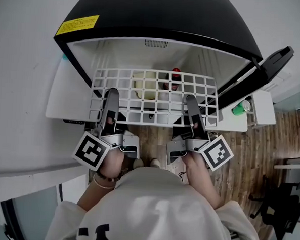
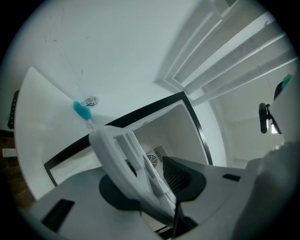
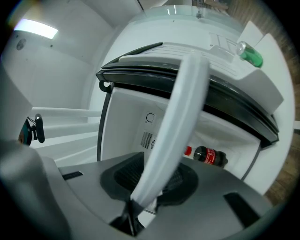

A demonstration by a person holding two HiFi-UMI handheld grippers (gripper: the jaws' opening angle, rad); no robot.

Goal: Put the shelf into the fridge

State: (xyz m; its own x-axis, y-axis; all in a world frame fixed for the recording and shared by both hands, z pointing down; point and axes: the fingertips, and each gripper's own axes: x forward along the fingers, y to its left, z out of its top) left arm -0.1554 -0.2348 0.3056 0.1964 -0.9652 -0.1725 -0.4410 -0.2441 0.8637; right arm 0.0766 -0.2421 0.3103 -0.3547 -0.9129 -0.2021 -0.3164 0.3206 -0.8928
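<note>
A white grid shelf (image 1: 154, 94) is held level at the mouth of the open black-topped fridge (image 1: 161, 16), its far edge over the fridge's opening. My left gripper (image 1: 111, 95) clamps the shelf's near left part, and my right gripper (image 1: 191, 101) clamps its near right part. In the left gripper view the shelf (image 2: 122, 159) runs slantwise between the jaws of the left gripper (image 2: 150, 176). In the right gripper view the shelf's rim (image 3: 183, 112) rises from between the pads of the right gripper (image 3: 154, 180), with the fridge interior (image 3: 136, 117) behind it.
A cola bottle (image 3: 208, 155) lies inside the fridge, next to a cream-coloured container (image 1: 146, 84). The fridge door (image 1: 259, 73) stands open at the right, with a green bottle (image 1: 238, 108) in its rack. A teal object (image 2: 82, 111) sits left of the fridge. Wooden floor lies below.
</note>
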